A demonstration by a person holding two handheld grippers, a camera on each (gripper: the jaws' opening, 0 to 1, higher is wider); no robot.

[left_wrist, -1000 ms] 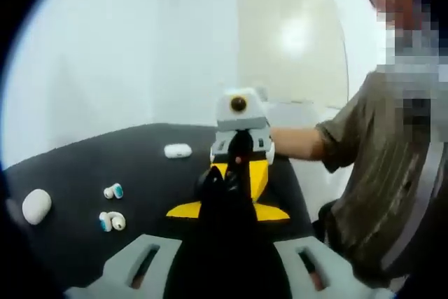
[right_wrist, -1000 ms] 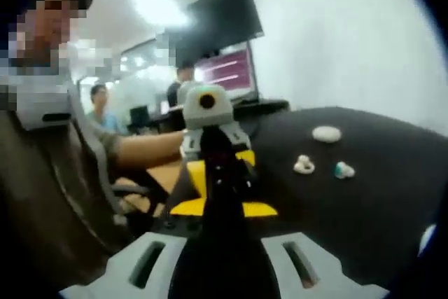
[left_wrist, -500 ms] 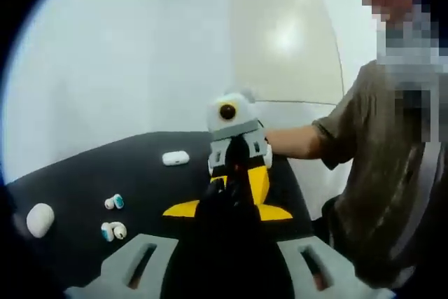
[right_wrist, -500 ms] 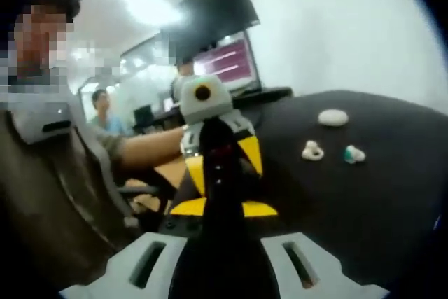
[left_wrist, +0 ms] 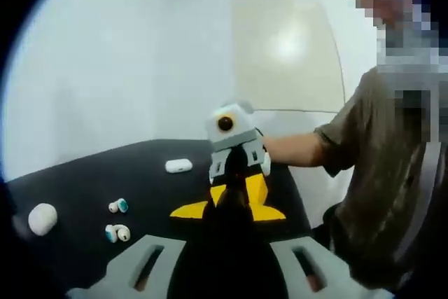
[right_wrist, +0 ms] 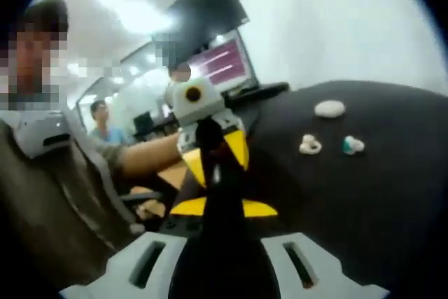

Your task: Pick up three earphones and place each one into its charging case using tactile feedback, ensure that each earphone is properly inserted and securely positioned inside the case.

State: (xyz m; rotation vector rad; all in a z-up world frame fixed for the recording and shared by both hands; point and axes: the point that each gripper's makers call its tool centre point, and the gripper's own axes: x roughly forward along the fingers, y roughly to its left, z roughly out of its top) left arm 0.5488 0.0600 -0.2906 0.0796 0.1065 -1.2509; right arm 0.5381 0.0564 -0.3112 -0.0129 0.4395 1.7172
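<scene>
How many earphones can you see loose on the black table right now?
2: one teal-tipped earphone and a second earphone nearer the camera on the black table, between two white cases. A third may be hidden.

left gripper (right_wrist: 210, 146) faces in; earbuds (right_wrist: 309, 145) on black table (right_wrist: 364, 187).

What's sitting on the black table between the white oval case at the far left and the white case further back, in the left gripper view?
Between the white oval case and the far white case, the left gripper view shows two white-and-teal earphones on the black table.
</scene>
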